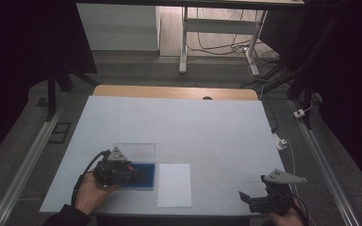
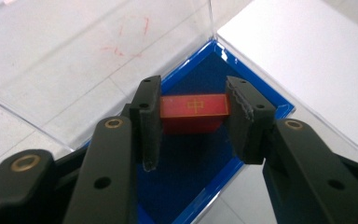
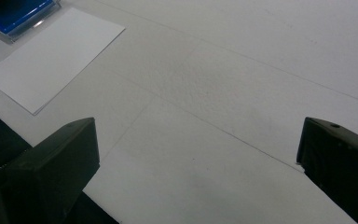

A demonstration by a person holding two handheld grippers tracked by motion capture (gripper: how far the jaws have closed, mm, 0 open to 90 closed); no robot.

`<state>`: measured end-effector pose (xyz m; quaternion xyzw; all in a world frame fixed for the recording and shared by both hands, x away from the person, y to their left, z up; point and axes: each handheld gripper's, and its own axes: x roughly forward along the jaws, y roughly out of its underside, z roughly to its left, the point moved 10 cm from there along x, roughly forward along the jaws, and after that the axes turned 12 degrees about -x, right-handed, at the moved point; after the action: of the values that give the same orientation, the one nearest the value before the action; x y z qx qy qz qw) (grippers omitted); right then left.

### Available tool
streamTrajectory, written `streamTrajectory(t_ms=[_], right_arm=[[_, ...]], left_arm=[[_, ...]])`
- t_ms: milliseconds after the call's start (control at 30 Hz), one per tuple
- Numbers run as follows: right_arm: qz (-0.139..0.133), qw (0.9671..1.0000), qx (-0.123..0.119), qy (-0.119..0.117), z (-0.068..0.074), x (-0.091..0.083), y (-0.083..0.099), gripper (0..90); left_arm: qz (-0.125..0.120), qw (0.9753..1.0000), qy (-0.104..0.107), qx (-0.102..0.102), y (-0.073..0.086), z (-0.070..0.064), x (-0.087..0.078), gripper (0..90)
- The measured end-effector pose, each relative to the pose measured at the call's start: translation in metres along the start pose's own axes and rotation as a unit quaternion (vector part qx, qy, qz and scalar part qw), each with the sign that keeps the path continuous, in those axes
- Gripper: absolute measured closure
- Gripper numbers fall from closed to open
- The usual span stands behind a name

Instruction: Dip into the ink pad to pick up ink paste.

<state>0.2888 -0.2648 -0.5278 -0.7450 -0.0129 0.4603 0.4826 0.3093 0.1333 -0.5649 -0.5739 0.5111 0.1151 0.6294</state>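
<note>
The white-covered table [image 1: 207, 127] spreads out in front of me, with a strip of bare wood along its far edge. On its near left part lies a clear plastic case [image 1: 134, 151], opened out, its transparent lid [image 2: 74, 51] lying flat on the far side and carrying faint red scribbles. The near half of the case is a blue-lined tray [image 2: 261, 105], a dark blue pad framed by a brighter blue rim. Just to the right of the case, close beside it, a white sheet of paper [image 1: 174, 184] lies flat near the table's front edge; from my right gripper's camera it [image 3: 56, 58] sits at the far left, with a corner of the blue tray [image 3: 14, 14] beyond it.

My left gripper [image 2: 193, 116] is over the blue tray, and between its jaws sits a small red block [image 2: 194, 112] with a gold frame line and a gold character on its top face. Both jaws press against the block's ends, so I have it clamped; whether it rests on the blue pad or is lifted off it, I cannot tell.

My right gripper [image 1: 259, 200] is at the near right corner of the table, well apart from the case, its jaws spread wide over bare white surface with nothing between them.
</note>
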Motion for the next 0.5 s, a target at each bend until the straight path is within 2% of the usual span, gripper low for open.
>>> streamTrajectory(t_ms=[133, 500], right_arm=[[0.001, 1.0000, 0.000, 0.000, -0.0002, 0.0000, 0.0001, 0.0], [0.003, 1.0000, 0.000, -0.001, 0.0000, 0.0003, 0.0004, 0.0]], left_arm=[[-0.012, 0.9999, 0.007, 0.000, -0.0047, -0.0021, -0.0015, 58.2], [-0.007, 0.9999, 0.008, 0.011, -0.0080, -0.0079, 0.0041, 58.2]])
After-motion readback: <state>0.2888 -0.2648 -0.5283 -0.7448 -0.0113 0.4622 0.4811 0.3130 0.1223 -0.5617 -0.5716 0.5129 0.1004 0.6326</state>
